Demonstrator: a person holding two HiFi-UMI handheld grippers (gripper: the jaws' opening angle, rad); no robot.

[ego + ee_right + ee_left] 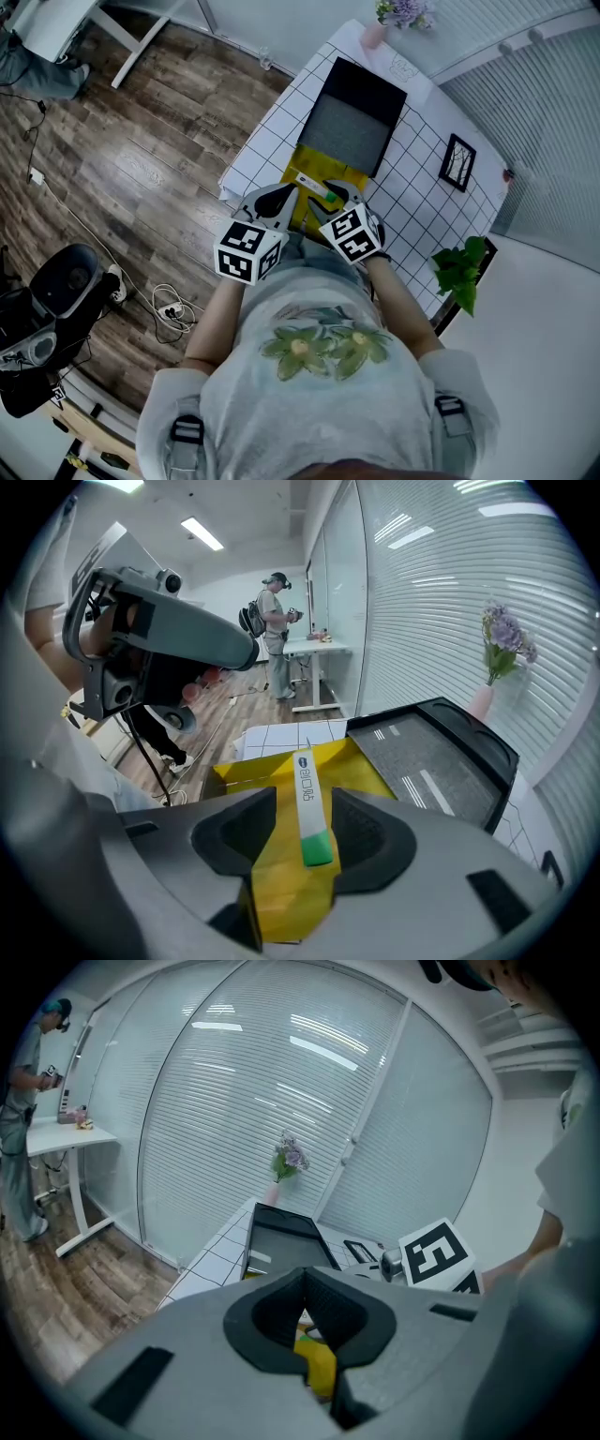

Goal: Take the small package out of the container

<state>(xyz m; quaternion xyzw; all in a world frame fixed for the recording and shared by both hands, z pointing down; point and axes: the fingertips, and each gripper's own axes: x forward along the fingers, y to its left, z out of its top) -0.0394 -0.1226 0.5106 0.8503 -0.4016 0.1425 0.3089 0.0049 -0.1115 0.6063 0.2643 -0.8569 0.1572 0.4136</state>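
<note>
The jaws of the right gripper [302, 792] are set apart with the small package [309, 808] between them. Its long axis runs along the jaws, green end nearest, and it lies over the yellow container [272, 892]. That container appears to be pinched in the closed left gripper [304, 1270], so the right is judged better placed.

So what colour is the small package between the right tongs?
Small package: white, green end; best in right gripper view.
</note>
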